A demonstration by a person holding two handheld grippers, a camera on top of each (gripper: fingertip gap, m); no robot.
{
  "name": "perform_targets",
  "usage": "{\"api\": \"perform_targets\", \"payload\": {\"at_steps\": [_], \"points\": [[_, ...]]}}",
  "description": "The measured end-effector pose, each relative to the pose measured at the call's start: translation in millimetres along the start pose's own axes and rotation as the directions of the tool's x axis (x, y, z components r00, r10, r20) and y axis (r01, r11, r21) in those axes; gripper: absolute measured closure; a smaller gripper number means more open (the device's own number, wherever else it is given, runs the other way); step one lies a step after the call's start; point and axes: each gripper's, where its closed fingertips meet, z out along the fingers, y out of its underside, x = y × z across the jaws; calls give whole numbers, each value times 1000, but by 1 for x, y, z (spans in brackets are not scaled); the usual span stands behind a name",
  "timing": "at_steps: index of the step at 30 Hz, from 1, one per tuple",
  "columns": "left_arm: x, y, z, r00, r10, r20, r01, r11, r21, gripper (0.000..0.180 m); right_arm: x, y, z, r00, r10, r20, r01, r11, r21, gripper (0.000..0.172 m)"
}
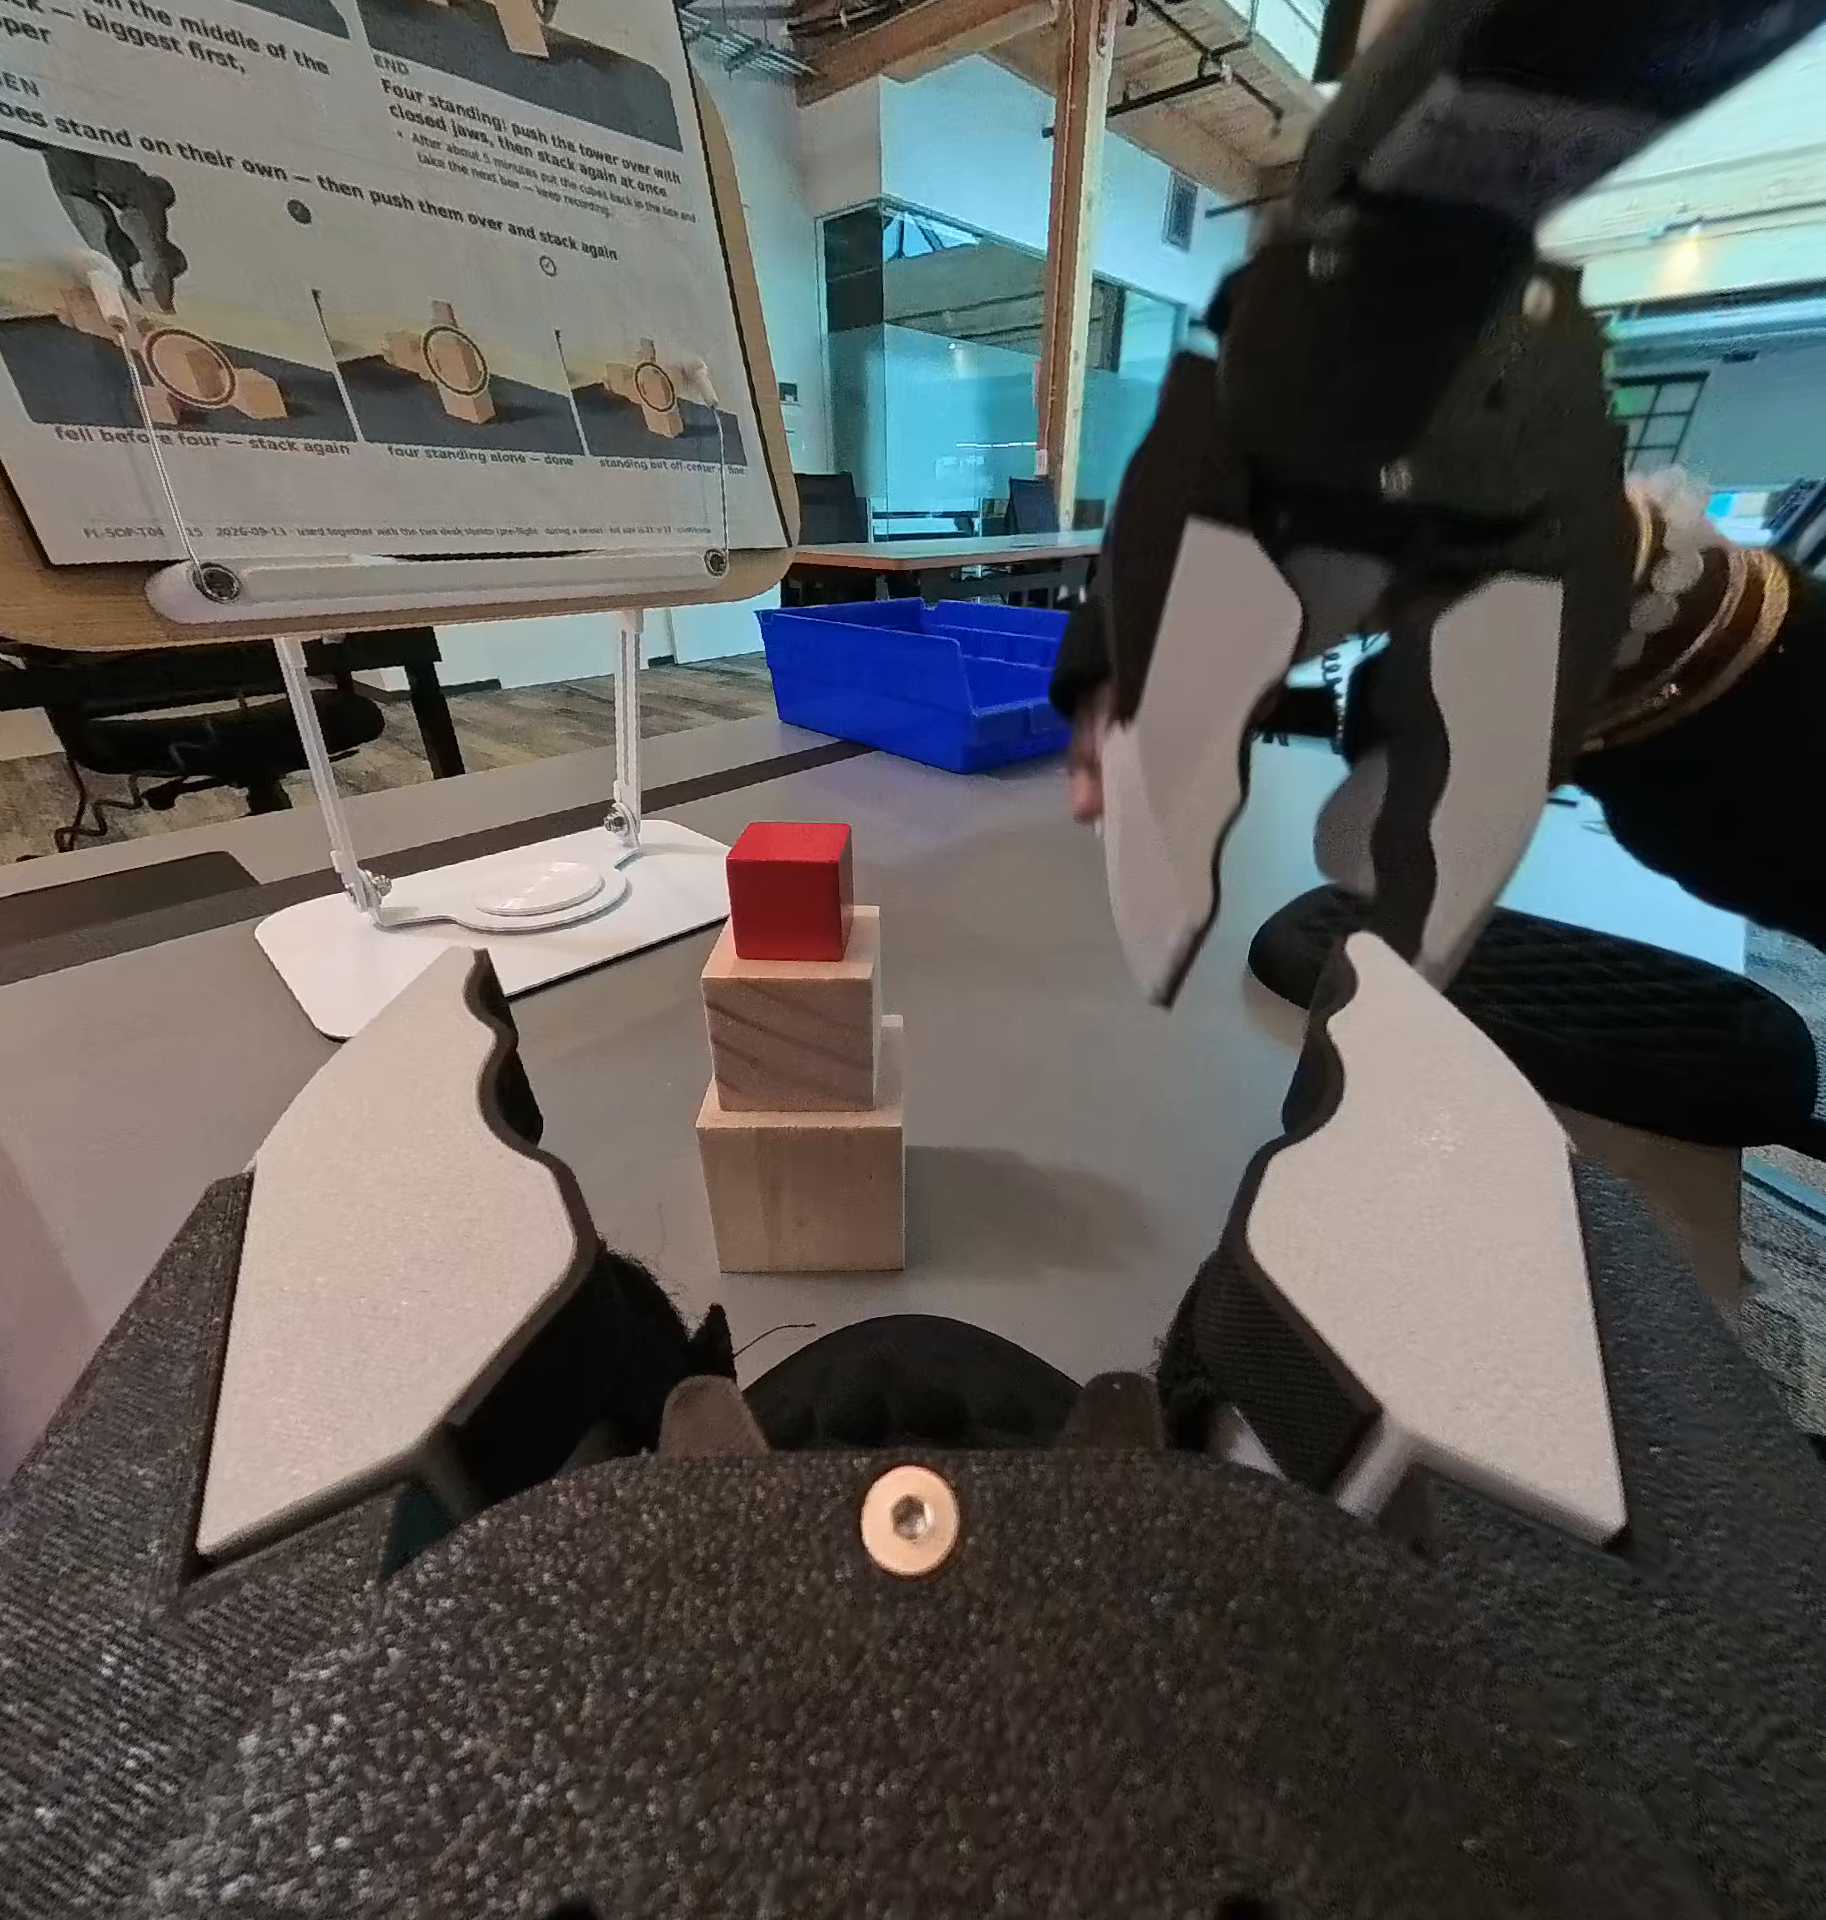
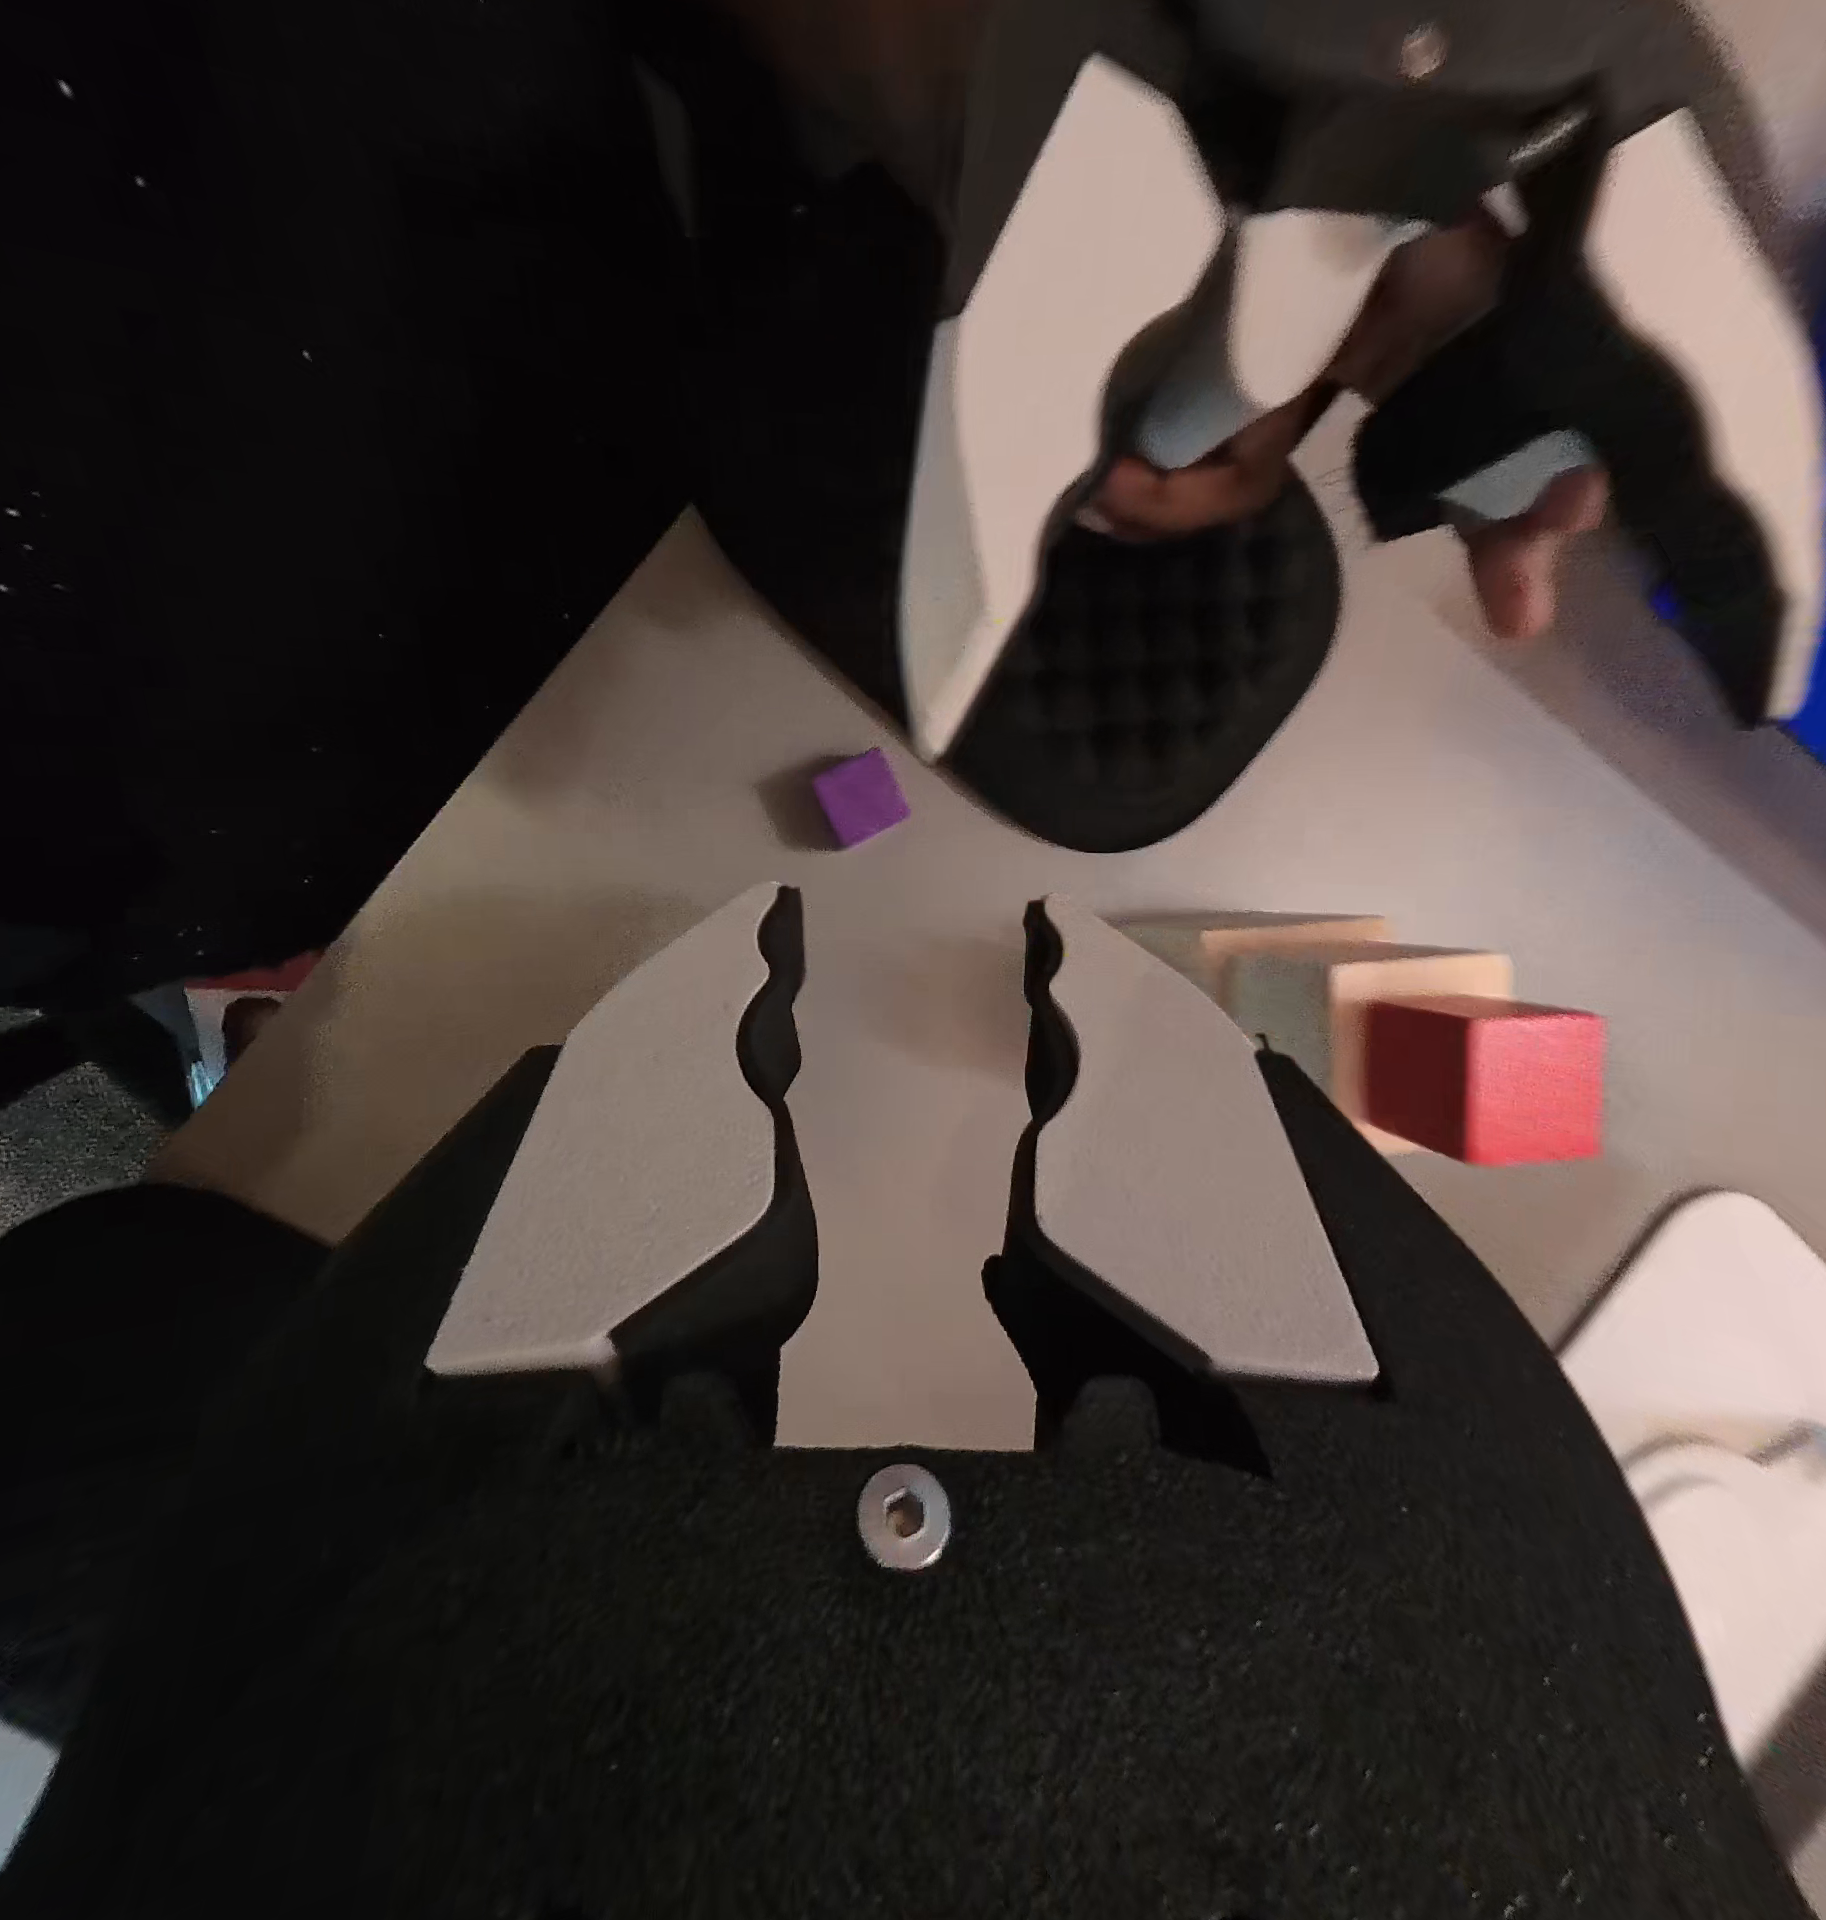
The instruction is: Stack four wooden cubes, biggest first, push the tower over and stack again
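From my left wrist, nearest the lens is my left claw [image 1: 909, 1049], its fingers [image 1: 400, 1226] spread wide with nothing between the pads. The stack stands past the tips, touching neither. It goes big wood cube [image 1: 800, 1190], smaller wood cube [image 1: 789, 1023], red cube [image 1: 787, 888] on top, all on the grey table [image 1: 1044, 987]. A pale sliver peeks out behind the middle cube at 3 o'clock; I cannot tell what it is. At 1 o'clock my right claw [image 1: 1293, 966] hangs tips-down above the table, blurred, its body cut by the top edge, and my dark sleeve runs off at 3 o'clock. Its fingers stand a little apart, gripping nothing. A white stand [image 1: 493, 925] at 10 o'clock carries a printed sheet [image 1: 348, 270], cropped at the top and left. A blue bin [image 1: 919, 681] at 12 o'clock is partly hidden by the right claw.

From my right wrist, looking steeply down, my right claw [image 2: 914, 920] is closest, fingers [image 2: 670, 1122] parted with only bare table between them. A purple cube [image 2: 859, 797] lies just beyond the tips at 12 o'clock, untouched. The stack leans away at 3 o'clock, its base hidden behind my right finger and the red cube [image 2: 1491, 1081] closest to the lens. My left claw [image 2: 1345, 717] fills 1 o'clock, smeared and wide open, with a hand [image 2: 1511, 561] dimly visible behind it. The left half is too dark to make out.
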Motion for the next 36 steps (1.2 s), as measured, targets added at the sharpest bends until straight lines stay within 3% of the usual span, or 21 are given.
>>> {"api": "perform_targets", "payload": {"at_steps": [9,21,25,29,36], "points": [[-2,-1,0,1000,-12,3,12,1000,5,41,-12,3,45,997,-72,21,71,995,72,125],[-2,-1,-1,999,-30,-13,30,999,9,40,-14,7,75,988,-76,131,59,990,131,138],[-3,-2,-2,999,-49,-15,50,999,19,41,-11,9,78,989,-79,126,64,992,113,150],[-3,-2,-1,999,-49,-12,49,999,13,41,-4,8,58,998,-33,60,26,994,110,150],[-3,-1,0,999,-47,-16,47,999,5,41,36,2,-29,997,18,-72,-9,992,129,150]]}}
